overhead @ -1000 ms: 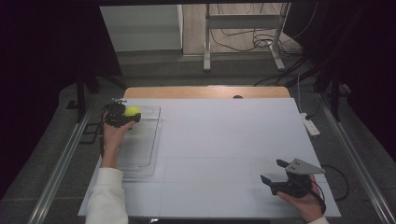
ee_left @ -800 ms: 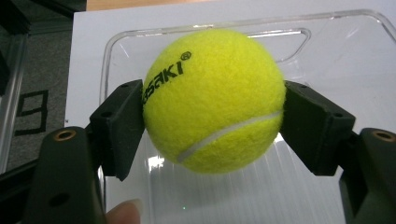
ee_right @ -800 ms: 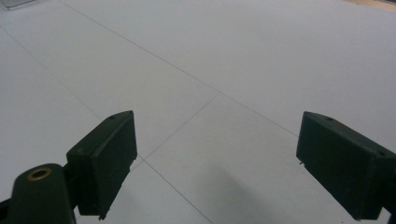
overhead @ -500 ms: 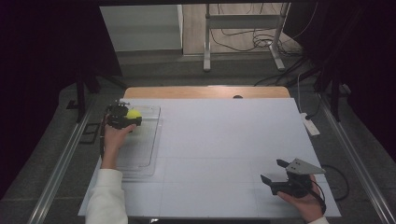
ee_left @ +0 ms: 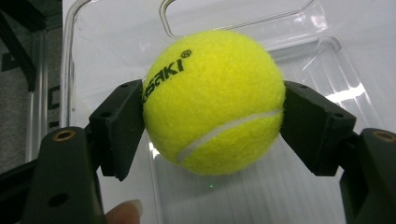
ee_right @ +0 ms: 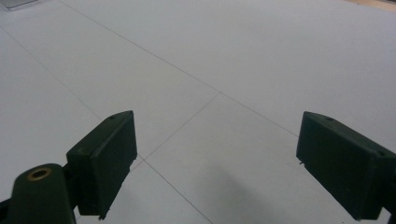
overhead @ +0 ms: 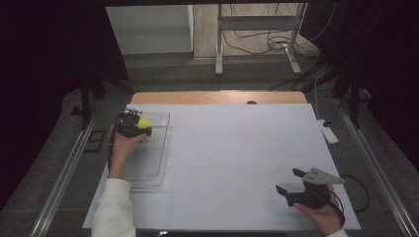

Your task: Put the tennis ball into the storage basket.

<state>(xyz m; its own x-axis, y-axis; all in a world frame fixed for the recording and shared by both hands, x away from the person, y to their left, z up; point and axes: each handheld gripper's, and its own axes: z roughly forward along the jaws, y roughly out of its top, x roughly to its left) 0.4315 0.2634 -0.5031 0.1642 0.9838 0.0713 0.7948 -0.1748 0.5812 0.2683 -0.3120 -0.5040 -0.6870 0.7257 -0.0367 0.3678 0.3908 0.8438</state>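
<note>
Worktop [overhead: 237, 148]: white sheet, dark room behind.
Left tongs [ee_left: 212, 116]: closed on the ball [ee_left: 212, 100] over the clear tray [overhead: 153, 163], left of frame.
Ball: judged light, fuzzy, springy; best gripped across its middle.
Right tongs [ee_right: 224, 163]: wide open, nothing held.

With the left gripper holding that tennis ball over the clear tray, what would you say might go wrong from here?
1. The tennis ball is pinched only at its two sides by the left gripper; being round and fuzzy, it might slip out if the hold loosens.
2. Released above the clear tray, it could bounce or roll over the low rim onto the table.
3. The right gripper sits open and far away, unlikely to catch it.
</note>
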